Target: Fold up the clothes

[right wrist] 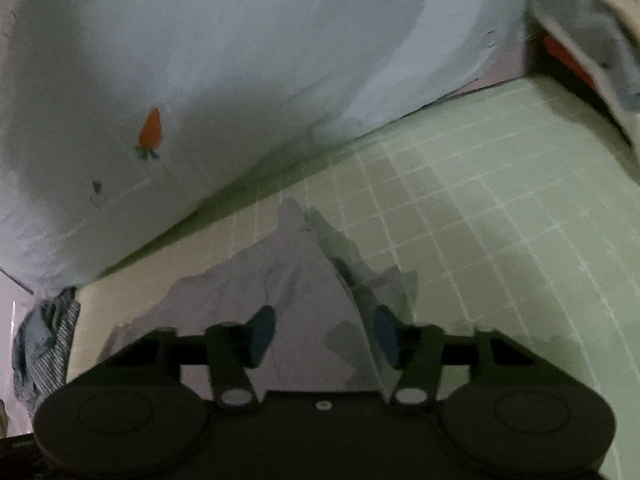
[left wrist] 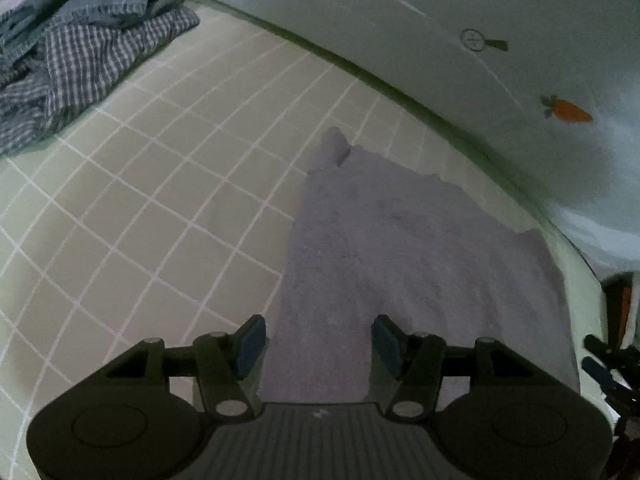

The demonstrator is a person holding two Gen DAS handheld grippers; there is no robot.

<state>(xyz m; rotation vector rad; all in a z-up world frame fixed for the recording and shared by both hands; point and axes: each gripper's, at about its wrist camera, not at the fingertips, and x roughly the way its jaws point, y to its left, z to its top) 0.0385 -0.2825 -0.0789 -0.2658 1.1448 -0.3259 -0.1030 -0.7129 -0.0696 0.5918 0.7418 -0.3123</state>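
A heap of crumpled clothes (left wrist: 80, 44), blue-grey denim-like cloth over a dark-and-white checked fabric, sits at the far left corner of a pale green mat with a white square grid (left wrist: 152, 200), well apart from the work in the foreground. Behind the mat rises a pale bluish-white wall or sheet (left wrist: 440, 8) bearing a small orange carrot motif (left wrist: 568, 110) and a round dark emblem (left wrist: 482, 42). In the right wrist view the same carrot (right wrist: 150, 130) shows on that backdrop, and a blurred bundle of grey and beige cloth with an orange patch (right wrist: 592, 40) lies at the mat's far right edge. Nothing lies on the open stretch of grid between the pile and the foreground.

The soft lavender-grey garment (left wrist: 400, 248) lies spread flat on the mat, near the backdrop, with a narrow part reaching away toward it. The left gripper (left wrist: 318, 346) hangs directly above the garment's near-left portion, its blue-padded fingers (left wrist: 252, 344) spread wide with only cloth visible between them and nothing clasped. In the right wrist view, the garment (right wrist: 256, 280) rises to a rumpled peak ahead of the right gripper (right wrist: 324, 338), whose fingers also stand wide apart over the fabric, the right pad (right wrist: 386, 336) close to a raised fold; whether it touches is unclear in the blur.
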